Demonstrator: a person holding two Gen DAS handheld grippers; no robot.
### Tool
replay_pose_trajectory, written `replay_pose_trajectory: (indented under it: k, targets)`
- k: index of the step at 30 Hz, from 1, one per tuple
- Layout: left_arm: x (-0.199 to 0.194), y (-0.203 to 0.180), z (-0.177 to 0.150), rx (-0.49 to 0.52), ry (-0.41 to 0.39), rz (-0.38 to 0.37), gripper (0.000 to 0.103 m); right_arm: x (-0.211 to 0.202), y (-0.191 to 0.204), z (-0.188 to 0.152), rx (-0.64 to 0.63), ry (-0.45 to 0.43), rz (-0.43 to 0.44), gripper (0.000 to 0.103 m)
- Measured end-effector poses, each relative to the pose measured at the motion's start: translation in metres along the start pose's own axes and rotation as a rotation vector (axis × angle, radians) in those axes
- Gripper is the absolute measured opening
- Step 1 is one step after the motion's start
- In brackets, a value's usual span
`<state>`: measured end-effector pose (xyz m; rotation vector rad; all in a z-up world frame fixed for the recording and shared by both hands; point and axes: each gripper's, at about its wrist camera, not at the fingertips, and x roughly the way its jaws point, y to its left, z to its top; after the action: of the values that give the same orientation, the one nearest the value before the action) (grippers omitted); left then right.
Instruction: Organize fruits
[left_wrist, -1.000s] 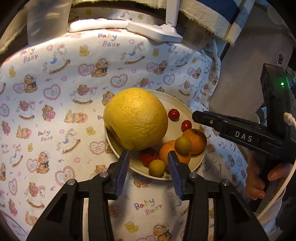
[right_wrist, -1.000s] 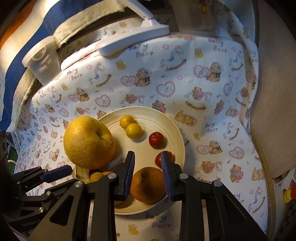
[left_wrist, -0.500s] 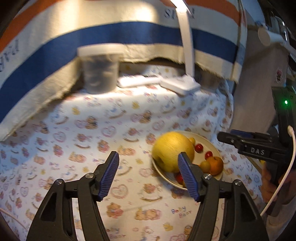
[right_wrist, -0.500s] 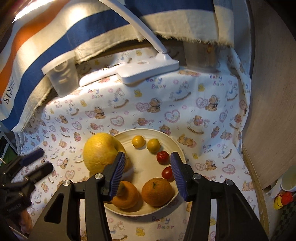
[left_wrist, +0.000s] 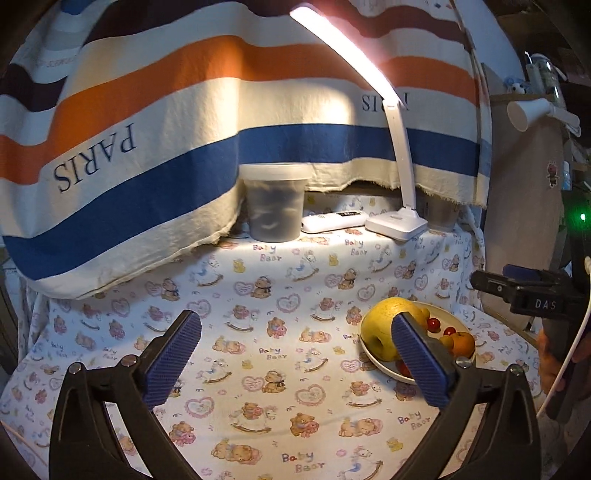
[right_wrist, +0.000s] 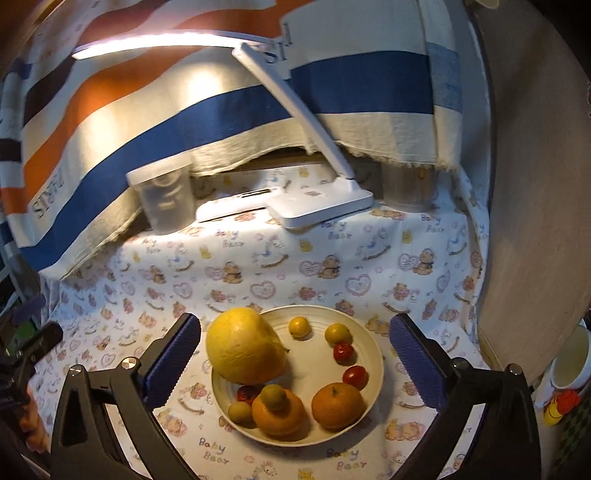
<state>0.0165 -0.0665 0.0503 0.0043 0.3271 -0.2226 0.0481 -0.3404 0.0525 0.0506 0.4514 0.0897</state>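
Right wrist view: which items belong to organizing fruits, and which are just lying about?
Job: plate, pomelo, oranges, small yellow fruits, red fruits.
Lying about: desk lamp, lidded tub, remote.

A white cloth (right_wrist: 332, 266) printed with pastel teddy bears, pink hearts, rocking horses and "Baby Bear" lettering covers the tabletop, and along its far edge hangs a cream towel (left_wrist: 166, 122) striped in orange, royal blue and dark brown with dark "PARIS" lettering. Near the front edge a cream plate (right_wrist: 373, 354) holds a big yellow pomelo (right_wrist: 243, 347), two orange tangerines (right_wrist: 337, 405), small yellow fruits (right_wrist: 299, 326) and glossy red cherry tomatoes (right_wrist: 355, 376). The white desk lamp (right_wrist: 321, 206) glows warm white.
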Motion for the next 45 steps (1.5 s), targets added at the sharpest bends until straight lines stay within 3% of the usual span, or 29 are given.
replay_pose_trajectory:
  k: [7, 14, 18, 22, 26, 31, 45]
  targets:
    - [-0.007, 0.024, -0.022, -0.093, -0.081, -0.007, 0.102, -0.022, 0.009, -0.029, -0.057, -0.134, -0.004, 0.102]
    - [0.0, 0.024, -0.04, -0.055, -0.063, 0.02, 0.102, -0.03, 0.014, -0.051, -0.05, -0.241, -0.004, 0.102]
    - [0.003, 0.021, -0.049, -0.037, -0.039, 0.017, 0.102, -0.02, 0.011, -0.058, -0.014, -0.214, 0.008, 0.103]
    - [0.006, 0.016, -0.052, -0.02, -0.018, 0.017, 0.102, -0.015, 0.011, -0.066, 0.009, -0.217, -0.069, 0.103]
    - [0.004, 0.007, -0.053, 0.023, -0.028, 0.053, 0.102, -0.007, 0.017, -0.064, -0.028, -0.173, -0.05, 0.103]
    - [0.003, 0.008, -0.052, 0.02, -0.029, 0.046, 0.102, -0.009, 0.035, -0.069, -0.113, -0.188, -0.059, 0.103]
    - [0.003, 0.009, -0.052, 0.018, -0.029, 0.046, 0.103, -0.005, 0.033, -0.067, -0.097, -0.161, -0.075, 0.103]
